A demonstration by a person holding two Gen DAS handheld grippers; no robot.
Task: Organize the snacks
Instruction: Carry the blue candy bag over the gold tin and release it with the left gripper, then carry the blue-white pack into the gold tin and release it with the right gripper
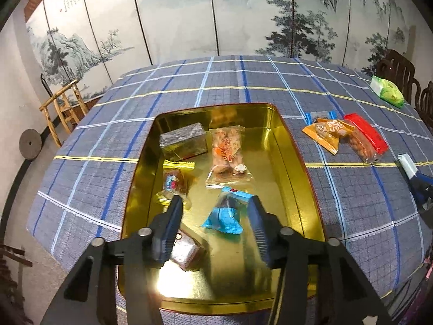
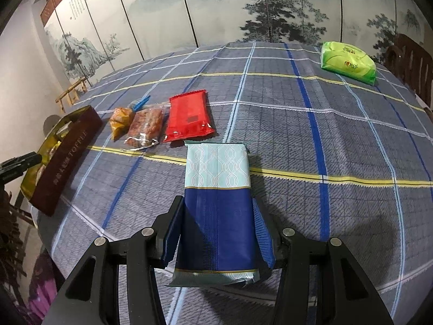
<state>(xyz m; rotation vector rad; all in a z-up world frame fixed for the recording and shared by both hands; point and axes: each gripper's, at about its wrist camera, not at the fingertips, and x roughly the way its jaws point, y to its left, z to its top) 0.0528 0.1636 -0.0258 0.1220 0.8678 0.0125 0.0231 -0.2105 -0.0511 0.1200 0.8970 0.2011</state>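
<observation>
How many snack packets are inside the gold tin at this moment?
5 in the gold tin: grey box far left, orange packet centre, gold-edged packet left, blue packet between the open left gripper, brown packet nearest. Others may be hidden.

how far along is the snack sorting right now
Partway. Several packets already lie in the gold tin, including a blue-wrapped one beneath the open left gripper. The right gripper grips a blue-and-white pack. The red packet, orange packet and clear nut bag remain outside.
</observation>
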